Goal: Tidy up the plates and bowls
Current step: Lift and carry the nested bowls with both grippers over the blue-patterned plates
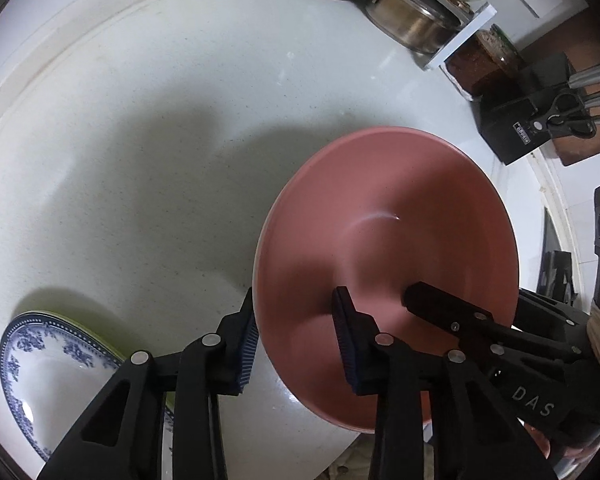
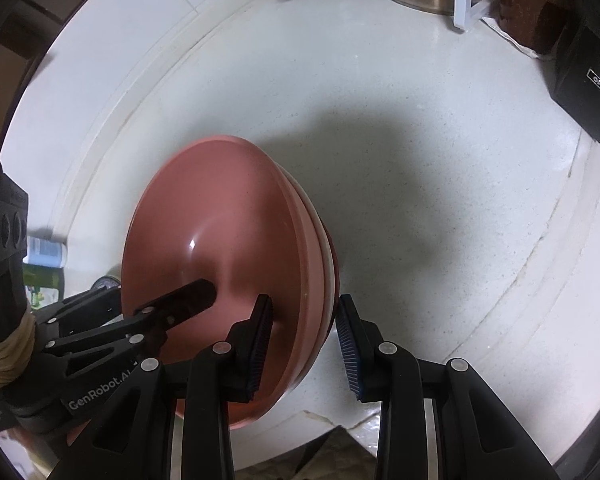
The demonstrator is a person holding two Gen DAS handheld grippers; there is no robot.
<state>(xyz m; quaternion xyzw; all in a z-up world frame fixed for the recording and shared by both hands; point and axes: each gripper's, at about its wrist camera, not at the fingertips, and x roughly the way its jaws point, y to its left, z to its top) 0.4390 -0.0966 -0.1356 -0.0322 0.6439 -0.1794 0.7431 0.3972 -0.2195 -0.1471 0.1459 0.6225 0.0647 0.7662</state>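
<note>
A stack of pink bowls (image 1: 400,208) sits over the near part of the white counter (image 1: 160,160). My left gripper (image 1: 296,340) straddles its left rim, one pad outside and one inside, pressed against the wall. In the right wrist view the same stack of pink bowls (image 2: 220,208) shows three nested rims, and my right gripper (image 2: 304,344) clamps the right rim the same way. Each view shows the other gripper's inner finger (image 1: 444,308) (image 2: 184,300) lying inside the top bowl. A blue-and-white patterned plate (image 1: 48,360) lies at the lower left on a green-edged plate.
Steel pots (image 1: 412,20) stand on a white rack at the back, beside a dark jar (image 1: 484,60). A black knife block (image 1: 540,120) is at the far right. The counter's front edge (image 2: 320,420) runs just under the grippers. A can (image 2: 44,252) stands at the left.
</note>
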